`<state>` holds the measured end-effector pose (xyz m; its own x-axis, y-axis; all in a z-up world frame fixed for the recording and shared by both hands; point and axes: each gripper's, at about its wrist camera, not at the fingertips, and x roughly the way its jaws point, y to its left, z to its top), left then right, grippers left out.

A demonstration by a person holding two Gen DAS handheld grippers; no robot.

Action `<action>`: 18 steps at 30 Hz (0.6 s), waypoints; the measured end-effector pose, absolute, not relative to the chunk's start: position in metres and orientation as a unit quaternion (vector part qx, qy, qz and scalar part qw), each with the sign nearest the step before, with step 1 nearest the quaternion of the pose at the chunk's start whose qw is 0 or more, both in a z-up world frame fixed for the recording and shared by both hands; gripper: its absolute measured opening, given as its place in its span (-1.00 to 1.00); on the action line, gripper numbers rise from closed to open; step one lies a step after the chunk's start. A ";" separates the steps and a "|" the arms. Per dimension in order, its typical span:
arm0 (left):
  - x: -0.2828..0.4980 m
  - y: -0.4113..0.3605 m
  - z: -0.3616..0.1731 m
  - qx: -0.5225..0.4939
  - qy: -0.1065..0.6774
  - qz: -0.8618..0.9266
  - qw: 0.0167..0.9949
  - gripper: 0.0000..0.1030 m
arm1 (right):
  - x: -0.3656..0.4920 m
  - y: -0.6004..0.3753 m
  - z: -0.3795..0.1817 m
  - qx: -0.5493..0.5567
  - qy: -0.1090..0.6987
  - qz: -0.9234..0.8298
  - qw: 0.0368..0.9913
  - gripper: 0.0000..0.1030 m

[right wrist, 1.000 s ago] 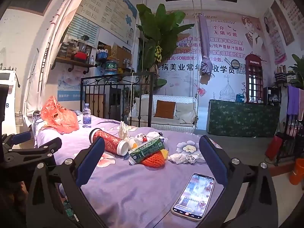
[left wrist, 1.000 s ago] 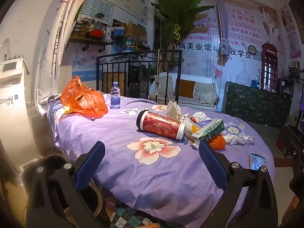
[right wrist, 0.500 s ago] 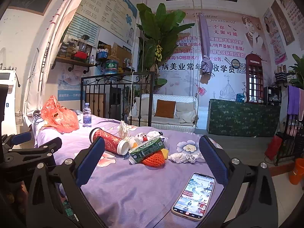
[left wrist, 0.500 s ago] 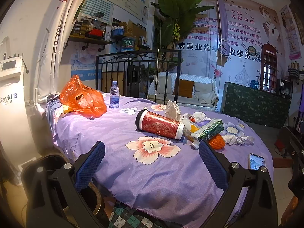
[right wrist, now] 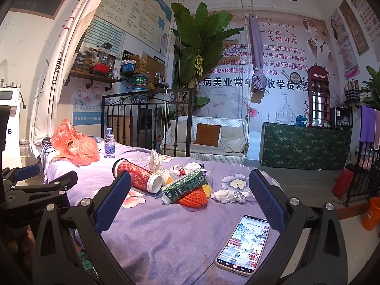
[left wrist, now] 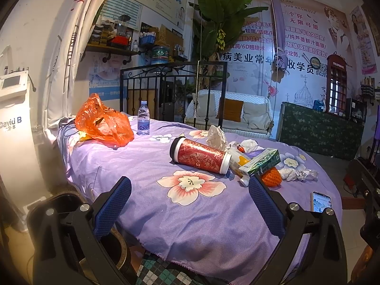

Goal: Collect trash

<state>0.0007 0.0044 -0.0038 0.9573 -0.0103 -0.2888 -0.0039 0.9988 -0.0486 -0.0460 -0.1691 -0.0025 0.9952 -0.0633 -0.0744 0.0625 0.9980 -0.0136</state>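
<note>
A pile of trash lies mid-bed on the purple flowered sheet: a red patterned tube (left wrist: 200, 155) (right wrist: 136, 174) on its side, a green carton (left wrist: 261, 162) (right wrist: 186, 185), orange foam netting (left wrist: 272, 177) (right wrist: 192, 197), crumpled tissues (left wrist: 294, 173) (right wrist: 228, 195) and a small bottle (right wrist: 167, 177). An orange plastic bag (left wrist: 102, 121) (right wrist: 73, 143) sits at the far left. My left gripper (left wrist: 190, 200) hangs open above the bed's near edge, empty. My right gripper (right wrist: 190, 196) is open and empty too, short of the pile. The left tool (right wrist: 35, 190) shows in the right wrist view.
A water bottle (left wrist: 143, 121) (right wrist: 109, 146) stands near the orange bag. A lit phone (right wrist: 244, 244) (left wrist: 321, 201) lies at the bed's near right. A black iron rail (left wrist: 173, 90) stands behind the bed, a white machine (left wrist: 14, 128) to the left, a dark bin (left wrist: 71, 225) below.
Both views have barely shifted; the left wrist view drifted slightly. Both grippers stay open and nothing on the bed has moved.
</note>
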 end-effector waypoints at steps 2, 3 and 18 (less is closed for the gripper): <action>0.001 0.005 -0.004 -0.025 0.146 -0.001 0.989 0.89 | -0.045 -0.169 -0.003 -0.006 0.038 -0.031 0.999 0.90; 0.001 0.005 -0.004 -0.025 0.147 -0.002 0.989 0.89 | -0.044 -0.169 -0.004 -0.006 0.038 -0.030 0.999 0.90; 0.004 0.007 -0.006 -0.027 0.153 0.000 0.988 0.89 | -0.043 -0.168 -0.005 -0.005 0.041 -0.027 0.999 0.90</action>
<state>0.0036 0.0065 -0.0056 0.9532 -0.0080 -0.3021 -0.0084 0.9986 -0.0530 -0.0426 -0.1678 -0.0051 0.9952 -0.0541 -0.0817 0.0533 0.9985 -0.0122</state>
